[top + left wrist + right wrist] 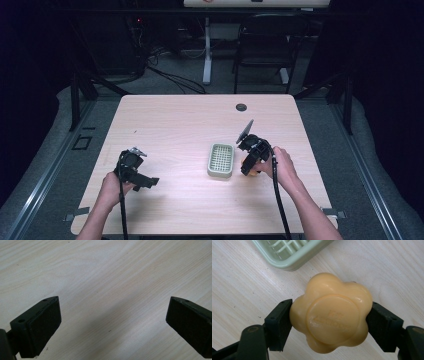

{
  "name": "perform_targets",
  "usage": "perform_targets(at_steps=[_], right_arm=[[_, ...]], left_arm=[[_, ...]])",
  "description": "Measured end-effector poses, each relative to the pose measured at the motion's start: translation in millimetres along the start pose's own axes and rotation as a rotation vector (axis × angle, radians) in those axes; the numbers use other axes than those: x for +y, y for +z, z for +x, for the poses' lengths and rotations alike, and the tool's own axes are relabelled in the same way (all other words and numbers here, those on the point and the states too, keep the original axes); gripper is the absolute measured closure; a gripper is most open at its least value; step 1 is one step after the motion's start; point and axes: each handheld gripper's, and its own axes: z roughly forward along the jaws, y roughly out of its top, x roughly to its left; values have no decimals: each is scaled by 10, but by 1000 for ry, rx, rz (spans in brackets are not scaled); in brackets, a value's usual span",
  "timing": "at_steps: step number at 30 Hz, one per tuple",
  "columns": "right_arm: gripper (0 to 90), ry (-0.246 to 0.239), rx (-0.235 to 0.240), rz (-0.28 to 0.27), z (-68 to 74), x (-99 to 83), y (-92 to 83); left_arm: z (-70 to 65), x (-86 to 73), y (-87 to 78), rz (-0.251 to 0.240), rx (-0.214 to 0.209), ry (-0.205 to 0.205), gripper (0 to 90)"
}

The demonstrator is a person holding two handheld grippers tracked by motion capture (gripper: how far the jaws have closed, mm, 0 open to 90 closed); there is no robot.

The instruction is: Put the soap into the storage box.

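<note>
Pale wood-grain table (175, 120), dark room behind, black chair (267, 42) at 12 o'clock. Left gripper (113, 322) at 8 o'clock, jaws spread wide over bare wood. Green slatted soap dish (221, 160) near centre. Right gripper (329, 322) at 4 o'clock, clamped on flower-shaped orange soap (331, 312) (embossed lettering unreadable), just beside the dish.
</note>
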Motion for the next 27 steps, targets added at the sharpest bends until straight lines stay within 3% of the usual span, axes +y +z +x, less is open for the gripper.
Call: perform_targets(at_steps=[27], right_arm=[[266,-34,6,-12,91,252,-95]], left_arm=[[3,-5,1,0,-1,0,0]])
